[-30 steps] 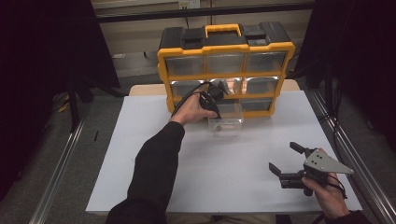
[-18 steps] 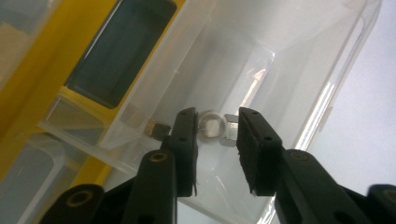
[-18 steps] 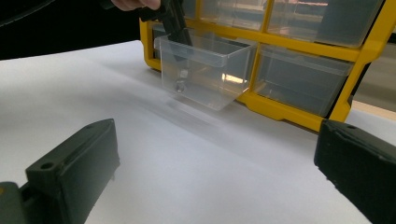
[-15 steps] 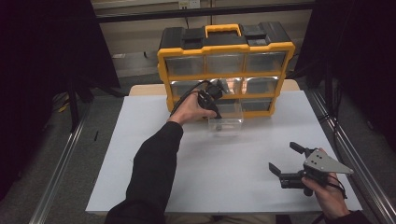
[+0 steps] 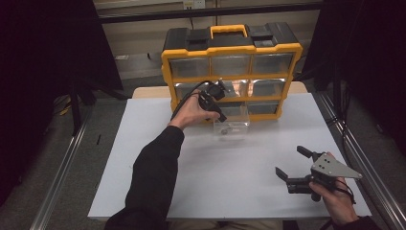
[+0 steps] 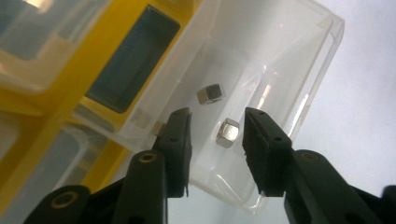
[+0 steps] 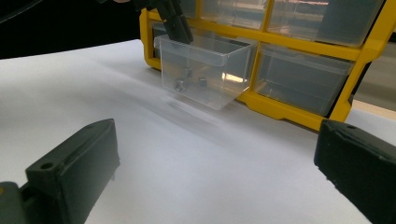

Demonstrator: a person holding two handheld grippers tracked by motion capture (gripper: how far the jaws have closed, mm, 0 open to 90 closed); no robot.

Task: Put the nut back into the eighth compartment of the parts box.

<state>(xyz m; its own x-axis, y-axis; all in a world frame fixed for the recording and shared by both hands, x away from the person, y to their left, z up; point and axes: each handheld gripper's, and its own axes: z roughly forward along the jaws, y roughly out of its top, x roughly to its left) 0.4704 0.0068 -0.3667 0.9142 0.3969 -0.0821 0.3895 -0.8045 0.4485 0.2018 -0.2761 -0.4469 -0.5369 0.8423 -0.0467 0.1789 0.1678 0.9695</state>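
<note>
A clear plastic drawer [image 5: 231, 123] is pulled partway out of the bottom row of the yellow organizer case [image 5: 232, 72], its back end still in the case's middle slot and its front over the white table [image 5: 158, 158]. In the high view the drawer's contents are too small to make out; the left gripper view shows two small metal nuts [image 6: 228, 132] lying on its floor, one just behind the other, apart from each other. Two more small pale pieces sit near the drawer's back wall, half hidden behind a black jaw, and what they are cannot be told.

The left gripper [image 6: 215, 133] hangs over the drawer's open top, just in front of the case, its jaws released with a gap between them; the nearer nut shows in that gap, close to one jaw, but whether the tips reach it cannot be told. The person's hand and a trailing cable cover part of the case's middle row in the high view.

The right gripper [image 5: 293, 163] is held well apart from the case, near the table's front right corner, jaws spread wide and holding nothing. Its own view cuts off both jaws at the edges. The other drawers of the case are frosted by glare, their contents unreadable.
</note>
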